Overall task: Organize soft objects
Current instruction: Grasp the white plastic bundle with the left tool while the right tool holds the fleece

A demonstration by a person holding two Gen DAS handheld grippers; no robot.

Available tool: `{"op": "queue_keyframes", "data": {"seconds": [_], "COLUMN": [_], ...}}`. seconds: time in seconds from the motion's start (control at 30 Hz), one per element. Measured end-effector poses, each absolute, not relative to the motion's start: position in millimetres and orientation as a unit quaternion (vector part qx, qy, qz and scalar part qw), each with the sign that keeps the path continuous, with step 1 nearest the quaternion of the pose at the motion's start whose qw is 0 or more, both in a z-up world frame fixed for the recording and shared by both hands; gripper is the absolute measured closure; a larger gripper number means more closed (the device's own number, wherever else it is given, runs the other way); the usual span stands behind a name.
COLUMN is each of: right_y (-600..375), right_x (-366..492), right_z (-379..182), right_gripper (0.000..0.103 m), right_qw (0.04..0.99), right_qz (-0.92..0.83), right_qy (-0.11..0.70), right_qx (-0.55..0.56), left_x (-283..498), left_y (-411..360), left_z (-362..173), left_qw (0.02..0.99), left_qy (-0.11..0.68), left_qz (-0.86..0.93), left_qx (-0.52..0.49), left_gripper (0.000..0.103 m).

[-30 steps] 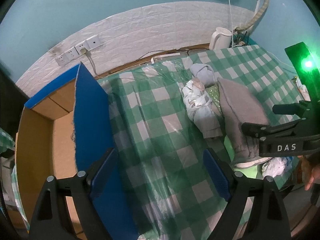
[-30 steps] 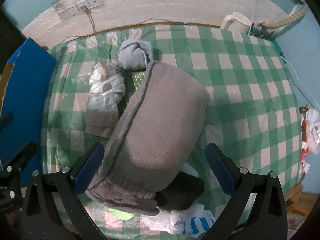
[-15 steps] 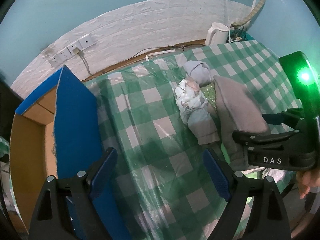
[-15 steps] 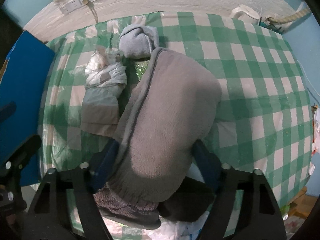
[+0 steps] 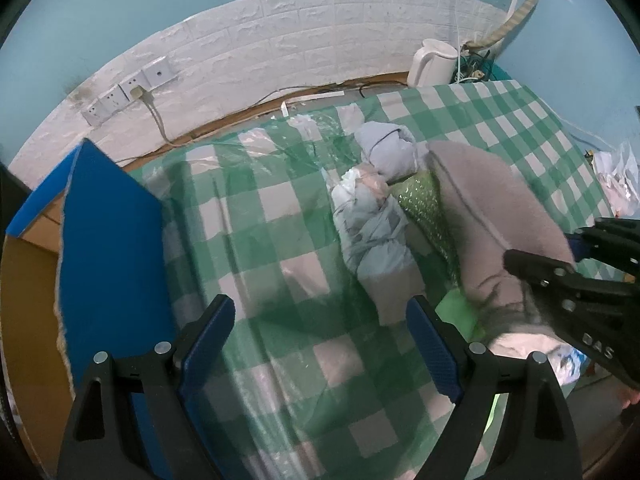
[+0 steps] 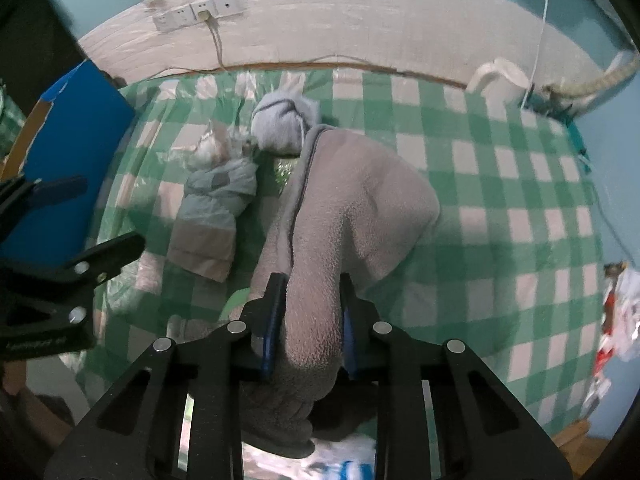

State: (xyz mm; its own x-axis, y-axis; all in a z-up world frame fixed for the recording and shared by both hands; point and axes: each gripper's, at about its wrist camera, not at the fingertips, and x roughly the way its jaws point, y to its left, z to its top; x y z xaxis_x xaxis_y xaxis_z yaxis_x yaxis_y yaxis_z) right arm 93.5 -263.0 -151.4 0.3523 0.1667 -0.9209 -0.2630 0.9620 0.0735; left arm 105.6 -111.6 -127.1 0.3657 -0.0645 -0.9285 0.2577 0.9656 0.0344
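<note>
A big grey fleece garment (image 6: pixel 360 208) lies bunched on the green checked tablecloth (image 6: pixel 500 184). My right gripper (image 6: pixel 312 284) has its jaws closing on the near fold of it, and both blue pads press into the fleece. The fleece (image 5: pixel 492 208) and the right gripper (image 5: pixel 560 256) also show at the right of the left wrist view. My left gripper (image 5: pixel 320 312) hangs open over bare cloth with nothing between its fingers. A pale blue tied bundle (image 5: pixel 372 228) and a grey-blue ball of fabric (image 5: pixel 386 148) lie beside the fleece.
A cardboard box with a blue flap (image 5: pixel 108 240) stands at the table's left edge. A green sequined piece (image 5: pixel 426 208) is tucked under the fleece. A white kettle (image 5: pixel 434 62) and cables sit at the back right by the wall. White and blue fabric (image 6: pixel 344 468) lies at the near edge.
The right jaws went from wide open around the fleece to pinched on its near fold. The left gripper drifted right and lower, towards the bundles, so the box slid left in its view.
</note>
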Motion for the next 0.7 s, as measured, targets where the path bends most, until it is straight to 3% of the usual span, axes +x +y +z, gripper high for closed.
{"op": "queue_keyframes", "data": {"seconds": [0.23,0.7], "right_y": [-278,-314], "right_x": [93,103], "right_z": [-138,-131], "right_gripper": [0.081,0.081], "right_qw": [0.83,0.839], "right_qz": [0.133,0.123], "right_qy": [0.534,0.523], "right_qx": [-0.094,-0.087], "left_x": [122,153], "left_y": [-123,-149], "left_z": [-138,-169], "left_qw": [0.814,0.793], "left_qy": [0.567,0.599], "left_qz": [-0.1,-0.094], "left_qx": [0.075,0.06], "left_gripper": [0.014,0.014]}}
